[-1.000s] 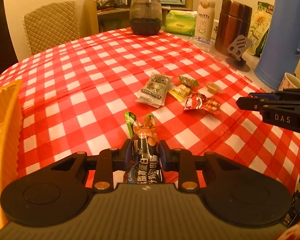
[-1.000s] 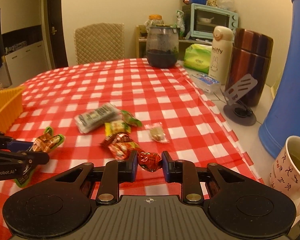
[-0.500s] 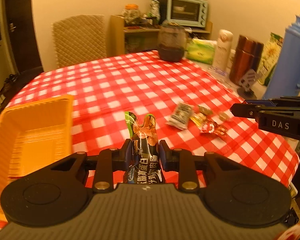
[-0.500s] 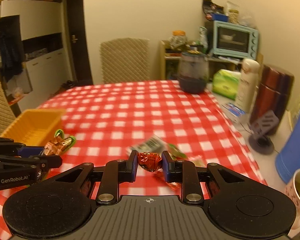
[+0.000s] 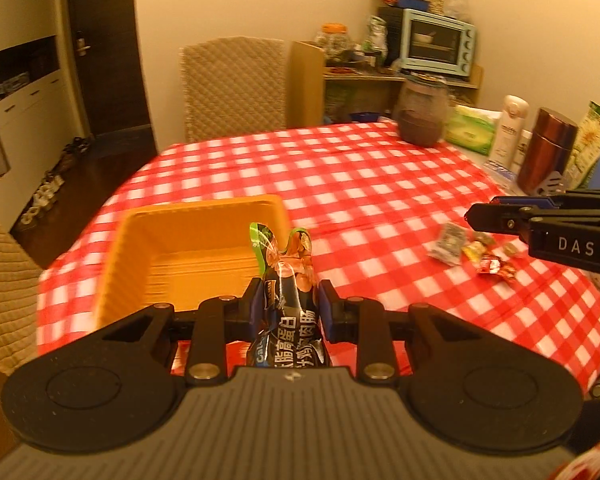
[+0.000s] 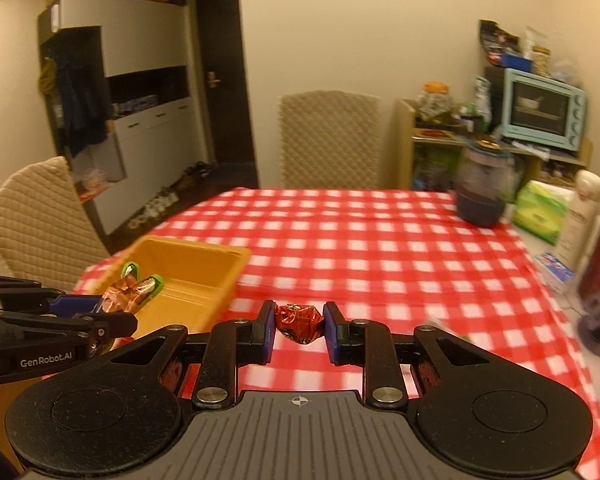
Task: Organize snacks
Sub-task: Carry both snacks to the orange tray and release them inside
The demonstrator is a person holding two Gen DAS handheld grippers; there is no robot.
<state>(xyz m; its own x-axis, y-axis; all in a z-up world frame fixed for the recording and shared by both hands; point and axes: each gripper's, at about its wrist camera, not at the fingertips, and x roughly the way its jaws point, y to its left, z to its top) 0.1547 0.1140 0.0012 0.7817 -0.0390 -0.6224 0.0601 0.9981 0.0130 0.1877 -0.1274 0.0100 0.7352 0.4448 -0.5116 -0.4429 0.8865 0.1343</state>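
Left gripper pinches a light, crinkly sausage packet mid-body over the yellow tray; right gripper clamps a small, slippery red candy beside the tray.

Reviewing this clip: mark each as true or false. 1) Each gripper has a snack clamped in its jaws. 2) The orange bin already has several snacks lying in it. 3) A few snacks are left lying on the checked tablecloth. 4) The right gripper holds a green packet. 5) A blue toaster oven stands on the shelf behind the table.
1) True: the left gripper is shut on the long sausage packet, the right gripper on the red candy.
2) False: the orange bin shows a bare bottom.
3) True: the loose snacks lie on the tablecloth.
4) False: it holds the red candy.
5) True: the toaster oven.
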